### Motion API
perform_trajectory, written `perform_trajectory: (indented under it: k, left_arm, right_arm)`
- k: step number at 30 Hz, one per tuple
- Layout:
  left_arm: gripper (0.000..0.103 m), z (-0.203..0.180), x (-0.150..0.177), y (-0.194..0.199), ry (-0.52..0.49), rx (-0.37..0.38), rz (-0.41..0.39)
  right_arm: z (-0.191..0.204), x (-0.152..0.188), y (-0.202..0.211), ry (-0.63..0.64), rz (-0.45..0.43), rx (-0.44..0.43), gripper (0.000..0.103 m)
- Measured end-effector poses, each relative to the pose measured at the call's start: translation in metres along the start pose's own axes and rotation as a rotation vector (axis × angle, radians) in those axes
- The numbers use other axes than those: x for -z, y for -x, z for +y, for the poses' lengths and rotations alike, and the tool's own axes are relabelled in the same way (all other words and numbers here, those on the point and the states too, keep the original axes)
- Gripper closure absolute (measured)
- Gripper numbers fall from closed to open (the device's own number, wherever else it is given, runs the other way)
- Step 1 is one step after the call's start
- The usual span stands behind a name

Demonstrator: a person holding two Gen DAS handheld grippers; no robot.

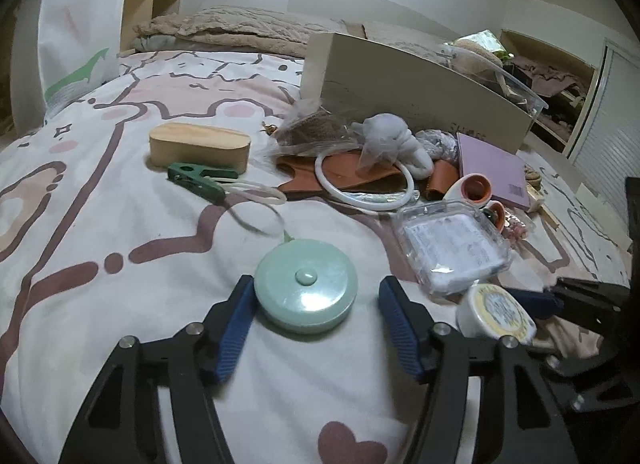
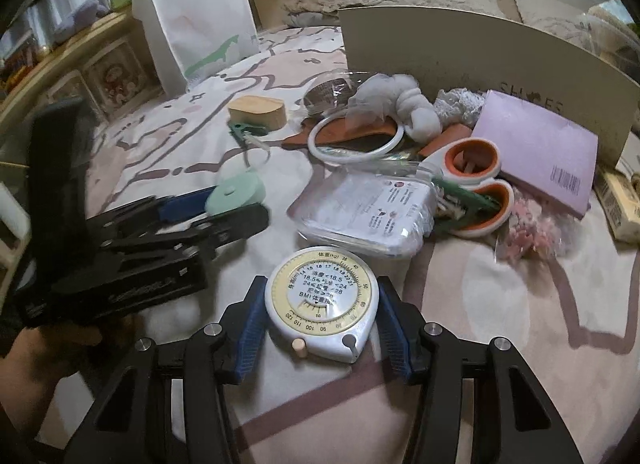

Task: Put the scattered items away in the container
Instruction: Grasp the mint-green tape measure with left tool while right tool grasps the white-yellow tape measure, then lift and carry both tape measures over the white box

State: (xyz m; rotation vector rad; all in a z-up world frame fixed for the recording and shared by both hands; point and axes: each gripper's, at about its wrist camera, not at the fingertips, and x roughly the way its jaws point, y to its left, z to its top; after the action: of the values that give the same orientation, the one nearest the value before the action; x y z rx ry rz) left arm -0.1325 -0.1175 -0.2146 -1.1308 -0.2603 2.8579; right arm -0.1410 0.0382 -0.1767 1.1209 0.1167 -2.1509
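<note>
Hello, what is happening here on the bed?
A person is tidying small things scattered on a bed, with a gripper in each hand. The left gripper has a round green tape measure between its fingers, open on one side. The right gripper is around a white tape measure. Both still lie on the cover.

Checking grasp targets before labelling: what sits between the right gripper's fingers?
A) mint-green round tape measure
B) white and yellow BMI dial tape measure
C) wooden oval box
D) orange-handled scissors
B: in the right wrist view the white and yellow BMI dial tape measure lies between the right gripper fingers, while the mint-green round tape measure sits at the left gripper.
</note>
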Motion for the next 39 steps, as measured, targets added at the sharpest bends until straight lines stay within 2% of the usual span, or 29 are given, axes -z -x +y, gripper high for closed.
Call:
perform_trajectory:
  k: [4,6,9,15,24,29,39]
  left_arm:
    - [0.041,-0.005,-0.002,-0.002,-0.015,-0.03,0.002]
    - [0.053,-0.004,-0.002,-0.002,-0.008,-0.042,-0.004]
    - [0.053,-0.002,-0.002,0.0,0.007,-0.039,-0.009]
    - [0.054,-0.014,-0.001,0.007,-0.055,-0.037,-0.009]
    - [0.054,-0.033,-0.007,0.022,-0.039,-0.008,0.001]
    - [0.054,-0.046,-0.017,0.029,-0.032,0.023,-0.01]
    - [0.054,-0.071,-0.049,0.028,-0.034,0.067,-0.047]
  right_arm:
    - [-0.002,0.006,0.01,-0.013,0.006,-0.028,0.049]
    - [-0.004,0.009,0.013,-0.021,0.007,-0.031,0.049]
    - [-0.009,0.012,0.018,-0.042,0.004,-0.042,0.049]
    - [-0.016,0.016,0.021,-0.055,-0.009,-0.074,0.049]
    - [-0.033,0.014,0.037,-0.086,-0.021,-0.065,0.049]
    - [-0.054,0.015,0.054,-0.133,-0.037,-0.044,0.049]
    - [-0.094,-0.004,0.08,-0.187,-0.133,-0.02,0.049]
